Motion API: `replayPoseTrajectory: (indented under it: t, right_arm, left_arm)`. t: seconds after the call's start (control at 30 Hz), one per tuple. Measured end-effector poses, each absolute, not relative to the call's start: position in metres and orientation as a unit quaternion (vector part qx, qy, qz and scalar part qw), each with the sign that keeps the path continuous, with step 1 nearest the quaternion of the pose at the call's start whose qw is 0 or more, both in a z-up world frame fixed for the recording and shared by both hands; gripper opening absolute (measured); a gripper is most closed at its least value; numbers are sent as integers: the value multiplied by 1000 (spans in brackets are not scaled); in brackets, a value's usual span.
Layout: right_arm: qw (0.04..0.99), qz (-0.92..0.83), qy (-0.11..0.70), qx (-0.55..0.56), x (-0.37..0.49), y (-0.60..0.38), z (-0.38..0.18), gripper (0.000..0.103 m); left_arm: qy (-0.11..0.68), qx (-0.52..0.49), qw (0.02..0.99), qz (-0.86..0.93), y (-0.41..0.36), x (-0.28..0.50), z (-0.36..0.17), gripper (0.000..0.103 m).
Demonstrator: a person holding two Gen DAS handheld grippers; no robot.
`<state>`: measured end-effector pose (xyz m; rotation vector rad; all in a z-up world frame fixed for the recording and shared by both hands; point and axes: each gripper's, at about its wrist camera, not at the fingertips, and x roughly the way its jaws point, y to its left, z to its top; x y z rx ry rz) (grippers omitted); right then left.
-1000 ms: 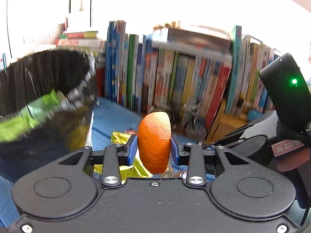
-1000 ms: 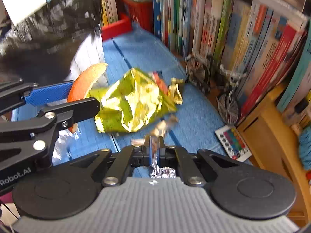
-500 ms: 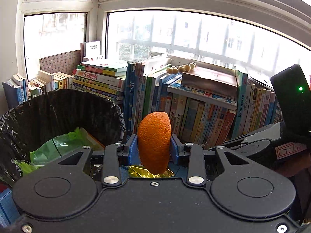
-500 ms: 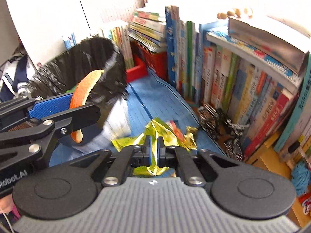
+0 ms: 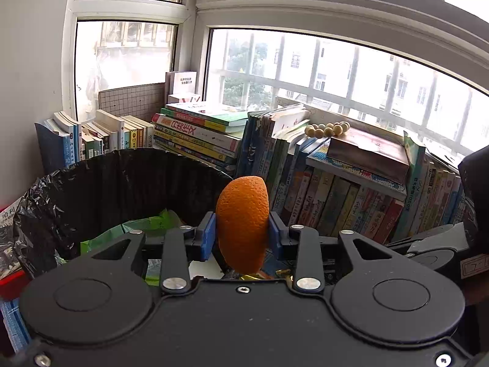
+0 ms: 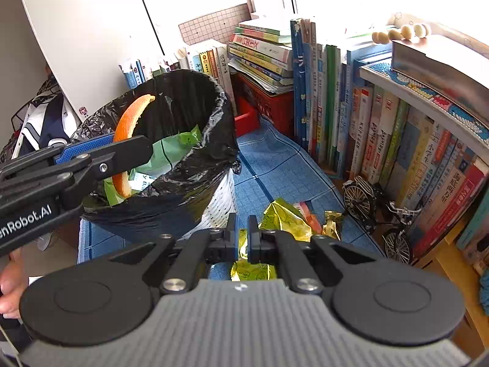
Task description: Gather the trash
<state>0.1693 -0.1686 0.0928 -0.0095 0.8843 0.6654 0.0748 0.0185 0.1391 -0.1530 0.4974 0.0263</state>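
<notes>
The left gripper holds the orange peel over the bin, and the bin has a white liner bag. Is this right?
Not quite: the liner bag is black, as the right wrist view shows. The rest holds: the left gripper grips the orange peel over the bin.

We are seeing daylight streaming through the barred white-framed windows (image 5: 336, 91), overexposing the right wrist view's top; fisheye distortion is bending edges, and focus is staying sharp.

A lived-in home corner is shown: books (image 5: 351, 202) are packed upright and stacked under barred windows (image 5: 336, 85), a lined bin (image 6: 183, 140) is set on a blue mat (image 6: 275, 171), and model bicycles (image 6: 379, 214) are parked beside the books.
</notes>
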Motion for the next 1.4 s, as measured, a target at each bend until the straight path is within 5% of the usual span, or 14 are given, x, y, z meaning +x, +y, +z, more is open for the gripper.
replayPoseTrajectory:
  t: [0.13,0.2,0.5,0.87,0.93,1.07,1.17,1.4]
  right_arm:
    - [841,303,447,-31,173,-164,69,16]
    - [835,281,471,-49,177,-165,45,37]
    - [807,232,537,-78,191,-190,-32,64]
    - [761,234,588,-143,183,-184,-70,68]
    - [756,238,592,-148,181,-185,-72,66]
    - [743,240,603,-161,179,-186,-73,24]
    - [747,244,596,-168,176,-185,-68,10]
    - [770,244,573,-135,179,-183,-36,7]
  left_arm:
    - [247,-86,965,26,31,75,140,34]
    - [250,-93,963,33,37,75,139,34]
    - [268,-105,955,71,64,80,131,35]
    - [294,-119,945,74,67,86,121,52]
    - [297,-118,945,72,65,86,119,53]
    - [304,-115,943,70,61,86,117,54]
    - [307,-113,942,67,60,86,115,54]
    - [314,-110,941,66,59,88,113,54]
